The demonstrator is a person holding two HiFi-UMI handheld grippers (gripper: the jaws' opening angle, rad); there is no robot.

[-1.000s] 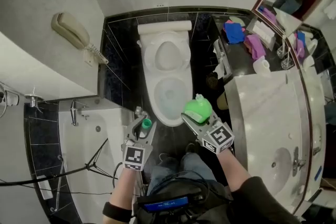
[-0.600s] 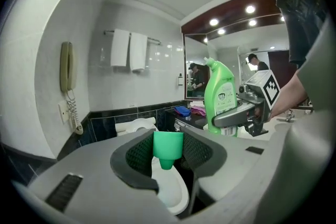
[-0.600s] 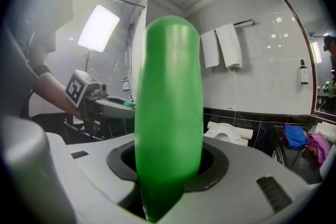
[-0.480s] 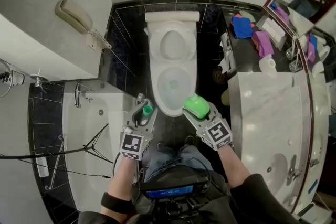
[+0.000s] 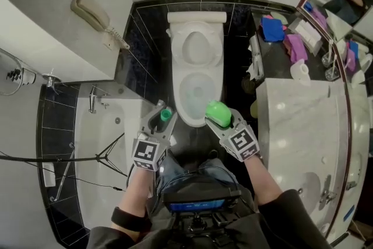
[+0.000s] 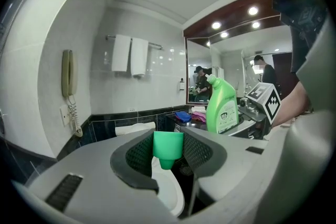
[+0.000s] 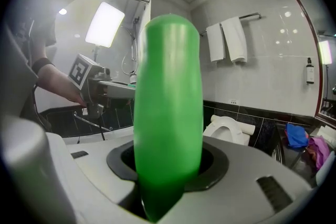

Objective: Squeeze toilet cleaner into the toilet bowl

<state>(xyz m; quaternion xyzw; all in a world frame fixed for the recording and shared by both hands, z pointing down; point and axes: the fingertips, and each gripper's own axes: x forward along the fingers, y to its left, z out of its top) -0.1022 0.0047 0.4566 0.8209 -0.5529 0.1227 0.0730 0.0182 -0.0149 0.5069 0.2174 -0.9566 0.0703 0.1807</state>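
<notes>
the toilet (image 5: 197, 70) stands with its lid up and its bowl open. the right gripper (image 5: 221, 120) is at the toilet's near rim, toward the rim's right side, and its jaws are clamped on the sides of the green toilet cleaner bottle (image 5: 217, 113). in the right gripper view the bottle's body (image 7: 168, 113) fills the gap between the pads and rises upright out of them. the left gripper (image 5: 163, 118) is just left of the toilet's near rim, over the dark floor, and its jaws are pressed on a small green cap (image 5: 166, 114). in the left gripper view the cap (image 6: 168, 147) sits between the ribbed pads with its narrow end down. that view also shows the bottle (image 6: 221, 105) upright, with the toilet's white rim below the cap. a wall phone (image 5: 93, 14) hangs left of the toilet. a bathtub (image 5: 99, 148) lies to the toilet's near left. a marble counter (image 5: 297, 119) is on the toilet's right. two white towels (image 6: 131, 55) hang on the wall above the toilet.
</notes>
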